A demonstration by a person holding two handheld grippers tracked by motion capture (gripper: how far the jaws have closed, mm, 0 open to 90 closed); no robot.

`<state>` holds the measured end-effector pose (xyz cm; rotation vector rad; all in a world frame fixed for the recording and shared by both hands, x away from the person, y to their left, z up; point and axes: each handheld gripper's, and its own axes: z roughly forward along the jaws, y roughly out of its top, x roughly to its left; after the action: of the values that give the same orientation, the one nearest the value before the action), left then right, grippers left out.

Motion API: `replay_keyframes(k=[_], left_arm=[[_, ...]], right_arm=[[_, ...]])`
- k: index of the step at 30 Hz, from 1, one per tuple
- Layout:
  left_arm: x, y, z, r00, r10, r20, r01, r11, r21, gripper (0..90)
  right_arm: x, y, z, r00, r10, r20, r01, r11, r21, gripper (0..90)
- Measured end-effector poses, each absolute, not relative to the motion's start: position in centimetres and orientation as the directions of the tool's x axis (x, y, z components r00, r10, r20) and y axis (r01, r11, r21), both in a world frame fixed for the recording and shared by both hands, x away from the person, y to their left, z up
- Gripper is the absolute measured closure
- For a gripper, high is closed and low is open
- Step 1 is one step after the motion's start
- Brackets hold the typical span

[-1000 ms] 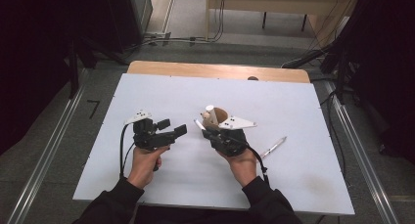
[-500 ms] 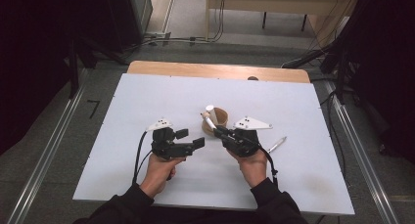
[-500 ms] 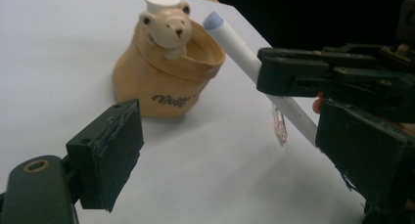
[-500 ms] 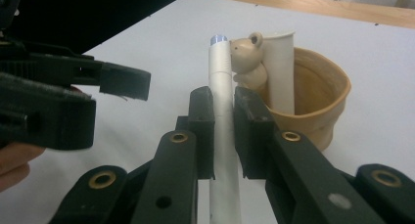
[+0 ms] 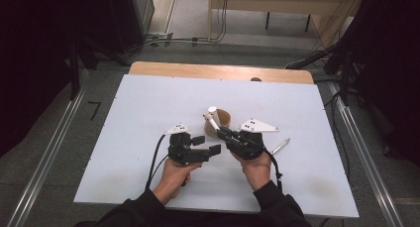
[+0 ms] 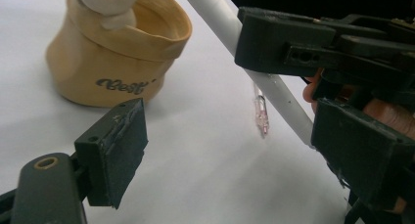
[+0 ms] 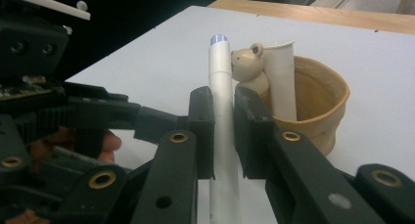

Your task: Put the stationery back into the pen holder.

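A white pen [image 7: 222,111] is clamped between the jaws of the right gripper [image 7: 224,131], just beside the tan pouch [image 7: 313,106]. The left gripper [image 5: 208,145], jaws held apart, is positioned near the pen.

Wide bare tabletop [image 5: 148,113] to the left and far side, open for passing. Crowded at centre: tan pouch [image 5: 221,121] just beyond both grippers, white pen [image 7: 222,121] clamped in the right gripper [image 5: 229,136] slanting across toward it. Left gripper [image 5: 207,144] close beside, jaws apart. Clear pen [image 5: 280,146] lying right of the hands.
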<state>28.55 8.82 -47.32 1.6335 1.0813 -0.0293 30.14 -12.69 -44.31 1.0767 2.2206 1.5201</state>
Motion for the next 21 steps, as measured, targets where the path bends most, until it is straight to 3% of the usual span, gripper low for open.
replay_keyframes(k=[13, 21], left_arm=[[29.4, 7.9, -47.5, 0.578, 0.589, -0.564, 0.667, 0.058, 0.743, 25.1], [29.8, 7.6, -47.5, 0.595, 0.542, -0.594, 0.67, 0.074, 0.739, 40.7]], right_arm=[[30.1, -12.5, -44.4, -0.699, 0.68, 0.22, 0.438, 0.164, 0.884, 76.9], [30.1, -12.4, -44.5, -0.697, 0.676, 0.239, 0.445, 0.146, 0.884, 76.9]])
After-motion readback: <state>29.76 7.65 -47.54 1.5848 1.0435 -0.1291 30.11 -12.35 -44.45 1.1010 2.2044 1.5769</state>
